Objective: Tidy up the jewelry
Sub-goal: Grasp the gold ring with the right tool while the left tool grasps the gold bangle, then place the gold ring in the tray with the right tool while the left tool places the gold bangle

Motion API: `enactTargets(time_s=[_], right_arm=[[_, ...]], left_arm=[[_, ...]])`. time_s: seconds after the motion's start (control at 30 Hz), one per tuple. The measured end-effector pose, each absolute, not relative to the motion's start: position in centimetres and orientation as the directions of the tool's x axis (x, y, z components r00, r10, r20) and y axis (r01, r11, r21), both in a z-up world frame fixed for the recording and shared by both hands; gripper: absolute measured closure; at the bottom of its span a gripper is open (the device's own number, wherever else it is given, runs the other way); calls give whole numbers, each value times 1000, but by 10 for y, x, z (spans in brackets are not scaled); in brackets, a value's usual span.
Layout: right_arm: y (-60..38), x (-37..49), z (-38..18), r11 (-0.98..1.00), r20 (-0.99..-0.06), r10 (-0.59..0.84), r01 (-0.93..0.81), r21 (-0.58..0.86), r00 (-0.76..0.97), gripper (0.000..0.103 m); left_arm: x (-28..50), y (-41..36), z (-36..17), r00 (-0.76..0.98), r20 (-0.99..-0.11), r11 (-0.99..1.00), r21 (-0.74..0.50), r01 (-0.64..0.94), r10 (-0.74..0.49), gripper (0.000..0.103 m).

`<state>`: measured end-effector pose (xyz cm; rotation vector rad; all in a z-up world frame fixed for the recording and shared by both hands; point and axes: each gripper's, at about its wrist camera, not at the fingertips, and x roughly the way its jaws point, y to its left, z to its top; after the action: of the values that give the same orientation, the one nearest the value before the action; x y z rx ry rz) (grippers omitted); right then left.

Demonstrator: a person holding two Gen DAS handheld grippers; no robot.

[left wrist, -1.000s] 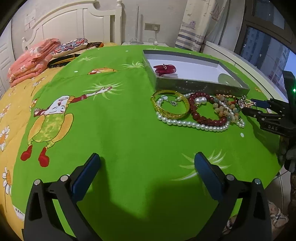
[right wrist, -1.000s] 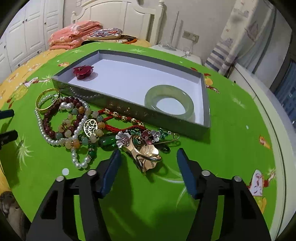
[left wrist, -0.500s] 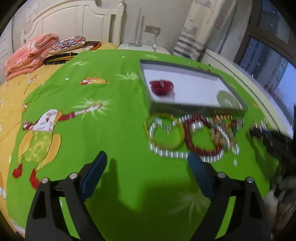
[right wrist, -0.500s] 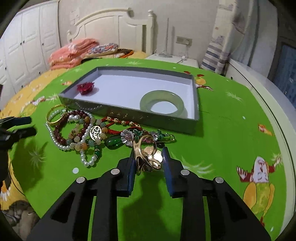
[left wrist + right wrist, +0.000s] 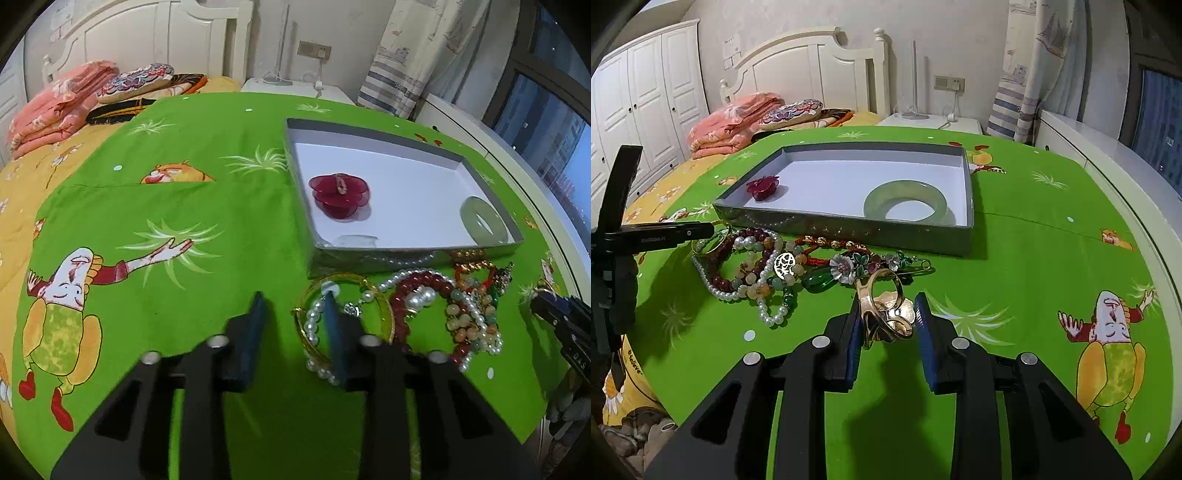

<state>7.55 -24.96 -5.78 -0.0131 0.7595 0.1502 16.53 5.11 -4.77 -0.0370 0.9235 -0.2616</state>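
A grey tray (image 5: 406, 254) (image 5: 849, 225) on the green bedspread holds a red flower ornament (image 5: 340, 192) (image 5: 762, 184) and a pale jade bangle (image 5: 484, 221) (image 5: 905, 201). In front of it lies a tangle of bead and pearl bracelets (image 5: 443, 310) (image 5: 757, 266) with a gold bangle (image 5: 388, 314) at its left end. My left gripper (image 5: 293, 306) hovers over that end with its jaws closing. Its right finger overlaps the bangle's inside, the bangle's left rim lies between the pads, and nothing is pinched. My right gripper (image 5: 887, 299) is shut on a gold flower brooch (image 5: 886, 314).
Folded pink blankets (image 5: 731, 129) and cushions lie at the headboard end of the bed. A white nightstand (image 5: 931, 120) and a curtain stand behind the tray. The bed's edge runs near the right gripper (image 5: 554, 314). Open green cloth spreads left of the pile.
My left gripper has moved toward the gold bangle end of the pile and its jaws have narrowed a lot. My right gripper has closed on the gold brooch and rolled slightly.
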Motion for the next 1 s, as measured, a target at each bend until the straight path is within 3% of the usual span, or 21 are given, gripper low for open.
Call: enactTargets(time_s=[0.27, 0.47, 1.0], right_arm=[[-251, 71, -57, 989, -680, 140, -138, 57, 720, 75], [-253, 69, -54, 989, -673, 144, -137, 63, 725, 75], [-255, 79, -35, 989, -650, 133, -143, 37, 748, 75]], left_arm=[[176, 48, -48, 522, -810, 955, -153, 255, -269, 95], [166, 58, -44, 525, -791, 944, -205, 258, -315, 95], [163, 42, 5, 578, -738, 928, -182, 326, -348, 96]])
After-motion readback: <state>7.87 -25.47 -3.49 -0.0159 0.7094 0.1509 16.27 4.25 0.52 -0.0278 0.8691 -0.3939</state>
